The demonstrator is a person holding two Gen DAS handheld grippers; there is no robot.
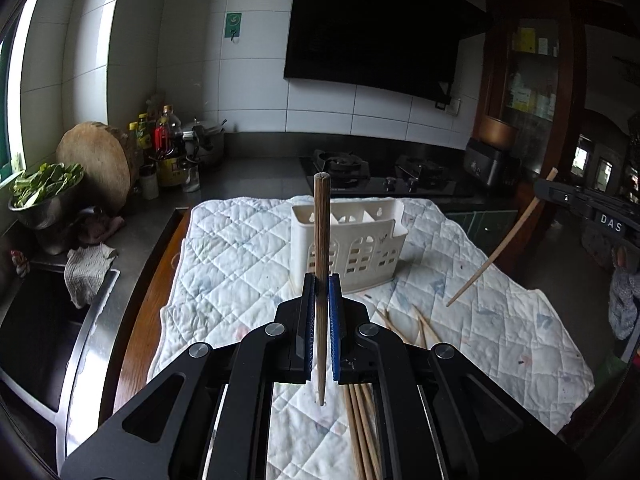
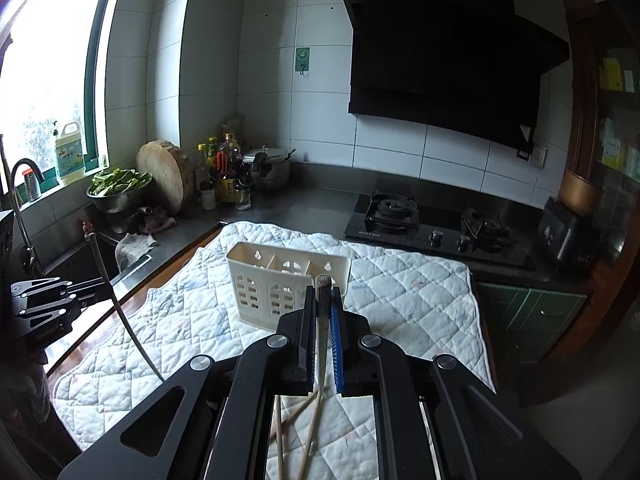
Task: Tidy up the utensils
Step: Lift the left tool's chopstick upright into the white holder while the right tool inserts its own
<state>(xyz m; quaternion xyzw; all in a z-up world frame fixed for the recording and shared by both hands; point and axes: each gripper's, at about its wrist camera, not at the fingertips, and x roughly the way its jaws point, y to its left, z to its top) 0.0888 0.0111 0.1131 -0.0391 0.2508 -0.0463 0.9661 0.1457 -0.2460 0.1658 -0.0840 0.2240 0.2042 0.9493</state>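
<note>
My left gripper [image 1: 321, 282] is shut on a wooden chopstick [image 1: 321, 232] that stands nearly upright between its blue pads, raised above the white quilted cloth [image 1: 240, 264]. Behind it stands the white slotted utensil holder [image 1: 360, 248]. My right gripper [image 2: 322, 294] is shut on another chopstick [image 2: 322, 320], just in front of the holder [image 2: 272, 284]. Each gripper shows in the other's view: the right one [image 1: 588, 204] with its slanting chopstick [image 1: 500, 248], the left one [image 2: 44, 300] with its chopstick [image 2: 124, 320]. Several loose chopsticks [image 1: 360, 432] [image 2: 304, 432] lie on the cloth below.
A gas hob [image 2: 436, 228] sits behind the cloth under a black hood [image 2: 440, 64]. At the left are a sink [image 1: 36, 344], a rag [image 1: 86, 268], a bowl of greens [image 1: 44, 188], a round chopping board [image 1: 100, 164], bottles [image 1: 164, 144] and a pot [image 2: 268, 168].
</note>
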